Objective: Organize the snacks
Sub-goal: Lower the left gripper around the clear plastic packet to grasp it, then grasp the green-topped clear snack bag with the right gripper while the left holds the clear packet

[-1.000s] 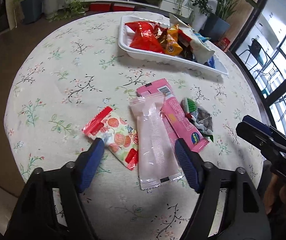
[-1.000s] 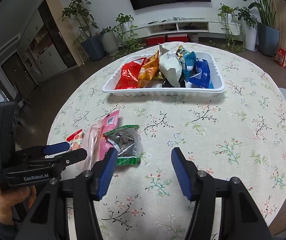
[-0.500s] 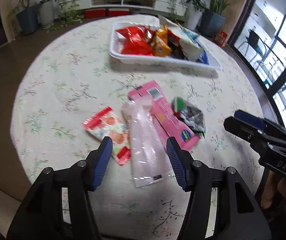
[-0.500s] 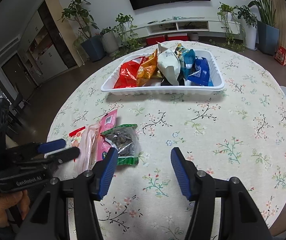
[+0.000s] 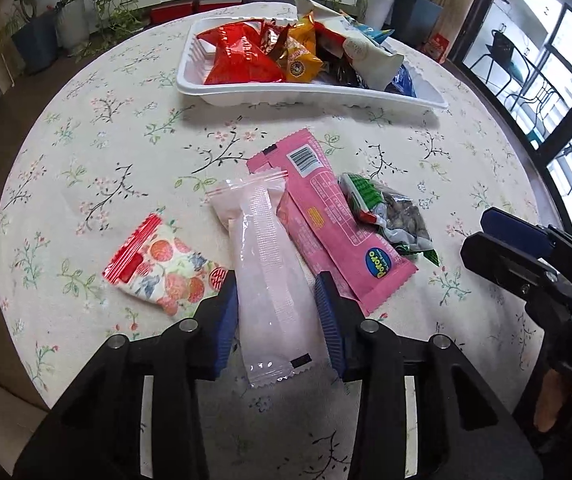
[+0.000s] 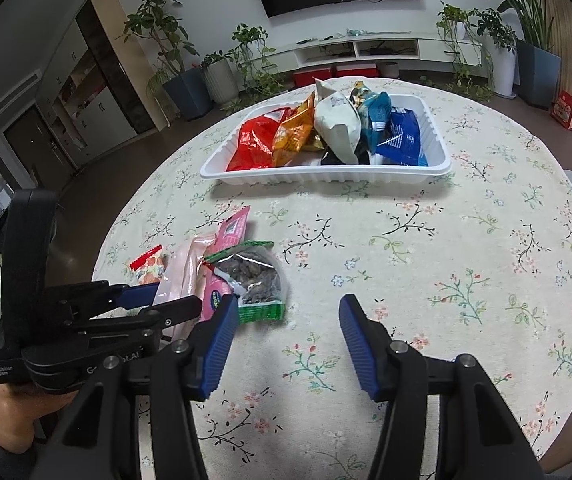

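Observation:
Loose snacks lie on the round floral table: a pale pink packet [image 5: 266, 264], a bright pink packet [image 5: 326, 216] partly under it, a red-edged fruit-print packet [image 5: 162, 264] and a clear bag of dark nuts with green edges [image 5: 390, 216]. My left gripper [image 5: 276, 300] is open with its fingers either side of the pale pink packet's near half. My right gripper [image 6: 286, 328] is open and empty over bare cloth, just right of the nut bag [image 6: 254, 280]. A white tray [image 5: 306, 98] at the far side holds several snack bags; it also shows in the right wrist view [image 6: 326, 174].
The table edge [image 5: 18, 360] runs close on the near left. Potted plants [image 6: 190, 76], a low TV shelf [image 6: 366, 48] and a window side [image 5: 546, 80] surround the table. Floral cloth [image 6: 466, 260] lies between my right gripper and the tray.
My left gripper has closed in on the pale pink packet, its jaws narrowing to straddle it. My right gripper has barely moved.

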A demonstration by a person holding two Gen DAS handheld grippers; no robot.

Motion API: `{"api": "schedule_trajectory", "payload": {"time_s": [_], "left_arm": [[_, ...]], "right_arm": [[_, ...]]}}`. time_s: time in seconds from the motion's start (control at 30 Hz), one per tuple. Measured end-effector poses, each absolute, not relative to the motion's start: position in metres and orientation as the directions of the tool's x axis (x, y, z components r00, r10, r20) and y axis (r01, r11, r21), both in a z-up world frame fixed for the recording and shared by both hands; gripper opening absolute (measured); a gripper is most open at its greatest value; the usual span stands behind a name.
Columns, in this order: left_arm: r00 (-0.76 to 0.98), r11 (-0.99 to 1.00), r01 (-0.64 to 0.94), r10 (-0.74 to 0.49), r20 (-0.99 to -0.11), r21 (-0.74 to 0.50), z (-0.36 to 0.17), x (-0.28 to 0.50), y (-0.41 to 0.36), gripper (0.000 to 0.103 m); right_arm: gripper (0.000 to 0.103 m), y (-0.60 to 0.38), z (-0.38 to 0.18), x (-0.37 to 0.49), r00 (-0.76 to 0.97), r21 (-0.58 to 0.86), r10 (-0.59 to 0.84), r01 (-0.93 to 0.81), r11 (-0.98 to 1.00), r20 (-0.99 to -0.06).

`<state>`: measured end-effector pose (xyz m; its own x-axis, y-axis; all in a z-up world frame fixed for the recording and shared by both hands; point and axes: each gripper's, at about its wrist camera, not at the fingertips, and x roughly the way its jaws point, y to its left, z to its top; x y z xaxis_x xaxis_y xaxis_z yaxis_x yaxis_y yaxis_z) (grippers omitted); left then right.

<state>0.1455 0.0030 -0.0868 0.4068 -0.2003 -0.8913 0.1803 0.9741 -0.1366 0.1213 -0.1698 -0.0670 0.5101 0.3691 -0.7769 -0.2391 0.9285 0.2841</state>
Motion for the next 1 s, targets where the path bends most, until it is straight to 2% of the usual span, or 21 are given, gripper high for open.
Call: {"api": "schedule_trajectory", "payload": {"time_s": [0.27, 0.37, 0.6, 0.93, 1.0], "left_arm": [[0.364, 0.972, 0.168, -0.215, -0.906, -0.163, -0.090, 0.171, 0.001, 0.036], [0.380, 0.974, 0.180, -0.198, -0.904, -0.137, -0.089, 0.170, -0.003, 0.036], [0.387, 0.967, 0.207, -0.220, -0.895, -0.148, -0.089, 0.168, 0.000, 0.024], [0.394, 0.956, 0.230, -0.263, -0.881, -0.183, -0.085, 0.155, 0.008, 0.023], [0.399, 0.956, 0.224, -0.269, -0.877, -0.191, -0.084, 0.152, 0.012, 0.023]], "right_arm": [[0.057, -0.174, -0.064, 0.121, 0.519, 0.285, 0.366, -0.231, 0.930, -0.773], [0.057, -0.175, -0.062, 0.121, 0.524, 0.282, 0.364, -0.231, 0.931, -0.770], [0.057, -0.176, -0.060, 0.123, 0.524, 0.279, 0.363, -0.235, 0.931, -0.770], [0.056, -0.167, -0.059, 0.131, 0.498, 0.234, 0.347, -0.277, 0.932, -0.794], [0.054, -0.163, -0.062, 0.138, 0.481, 0.211, 0.334, -0.293, 0.933, -0.810]]}}
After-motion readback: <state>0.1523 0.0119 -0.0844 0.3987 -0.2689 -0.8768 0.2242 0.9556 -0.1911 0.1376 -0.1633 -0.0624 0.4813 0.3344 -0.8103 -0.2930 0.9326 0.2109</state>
